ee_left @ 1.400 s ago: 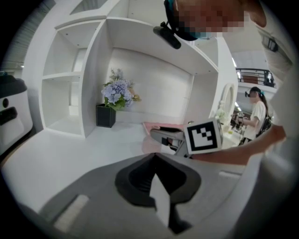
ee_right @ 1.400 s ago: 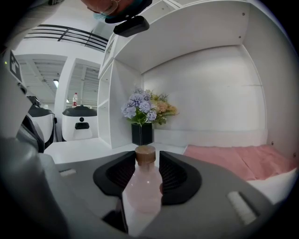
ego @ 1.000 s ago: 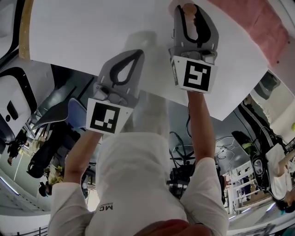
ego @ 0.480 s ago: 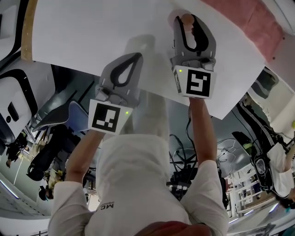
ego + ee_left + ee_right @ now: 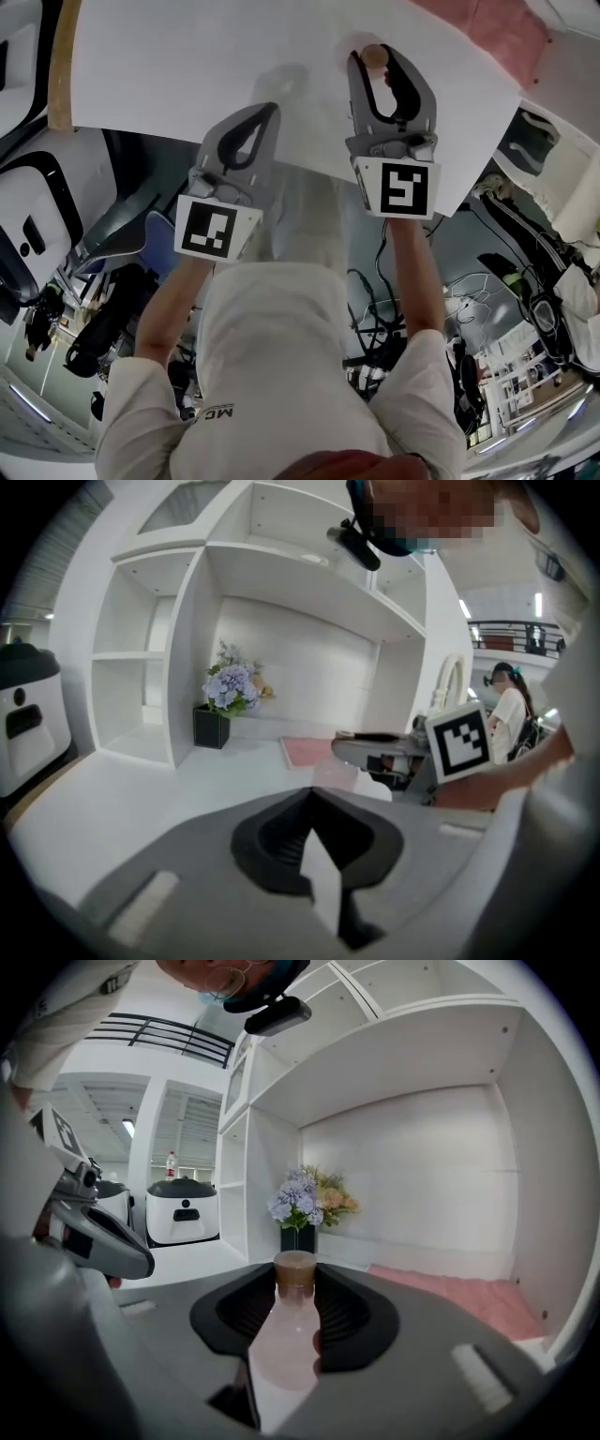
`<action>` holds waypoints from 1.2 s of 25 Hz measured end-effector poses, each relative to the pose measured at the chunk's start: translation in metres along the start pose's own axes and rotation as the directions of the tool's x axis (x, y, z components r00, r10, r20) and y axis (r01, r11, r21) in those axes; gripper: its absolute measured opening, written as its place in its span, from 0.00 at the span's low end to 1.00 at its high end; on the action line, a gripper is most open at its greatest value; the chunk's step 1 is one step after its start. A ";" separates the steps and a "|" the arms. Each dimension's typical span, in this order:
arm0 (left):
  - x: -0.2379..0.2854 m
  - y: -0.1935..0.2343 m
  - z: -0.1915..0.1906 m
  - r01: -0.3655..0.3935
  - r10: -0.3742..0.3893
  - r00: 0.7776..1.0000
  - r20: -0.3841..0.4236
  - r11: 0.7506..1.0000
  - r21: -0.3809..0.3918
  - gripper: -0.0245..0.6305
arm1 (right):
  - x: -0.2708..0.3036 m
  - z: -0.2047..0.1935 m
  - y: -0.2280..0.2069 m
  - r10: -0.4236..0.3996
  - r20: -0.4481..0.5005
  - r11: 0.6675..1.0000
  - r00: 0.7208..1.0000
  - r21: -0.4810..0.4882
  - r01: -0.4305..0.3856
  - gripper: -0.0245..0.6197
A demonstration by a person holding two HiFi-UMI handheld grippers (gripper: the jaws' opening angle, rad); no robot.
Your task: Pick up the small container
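The small container is a pale pink bottle (image 5: 286, 1354) with a brown cork top (image 5: 374, 56). It stands upright between the jaws of my right gripper (image 5: 295, 1264), whose pads press on its two sides. In the head view the right gripper (image 5: 375, 58) is over the white table top (image 5: 187, 66), near its right part. My left gripper (image 5: 272, 109) is to its left and a bit nearer to me. The left gripper's (image 5: 309, 791) jaw tips meet, with nothing between them.
A white shelf unit (image 5: 187, 667) stands at the back of the table, with a black pot of purple flowers (image 5: 300, 1206) in it. A pink mat (image 5: 487, 28) lies at the far right. A white appliance (image 5: 183, 1208) sits to the left.
In the head view my right gripper and the bottle in it have come a little nearer to me. The left gripper has hardly moved.
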State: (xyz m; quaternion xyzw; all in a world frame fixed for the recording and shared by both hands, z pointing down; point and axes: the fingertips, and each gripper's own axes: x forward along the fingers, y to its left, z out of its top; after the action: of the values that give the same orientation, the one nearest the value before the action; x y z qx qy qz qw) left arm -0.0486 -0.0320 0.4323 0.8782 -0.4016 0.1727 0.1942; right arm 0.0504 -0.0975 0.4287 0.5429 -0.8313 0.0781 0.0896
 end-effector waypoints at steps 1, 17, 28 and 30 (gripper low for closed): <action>-0.006 -0.002 0.004 0.005 -0.005 1.000 0.005 1.000 0.007 0.04 | -0.006 0.005 0.004 0.000 0.001 1.000 1.000 -0.003 0.000 0.24; -0.093 -0.058 0.086 0.089 -0.091 0.994 0.053 0.995 0.036 0.04 | -0.124 0.112 0.039 -0.005 0.021 1.000 1.000 -0.020 0.006 0.24; -0.143 -0.084 0.137 0.093 -0.096 0.983 0.156 0.995 0.029 0.04 | -0.198 0.175 0.058 -0.013 0.047 1.000 0.999 -0.025 0.014 0.24; -0.150 -0.085 0.143 0.086 -0.090 0.981 0.174 0.996 0.027 0.04 | -0.209 0.182 0.058 -0.019 0.046 1.000 0.999 -0.016 0.019 0.24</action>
State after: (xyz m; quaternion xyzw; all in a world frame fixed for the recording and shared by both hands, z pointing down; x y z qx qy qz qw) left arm -0.0538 0.0460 0.2223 0.9087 -0.3762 0.0900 0.1568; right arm 0.0684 0.0702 0.2012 0.5517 -0.8286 0.0580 0.0755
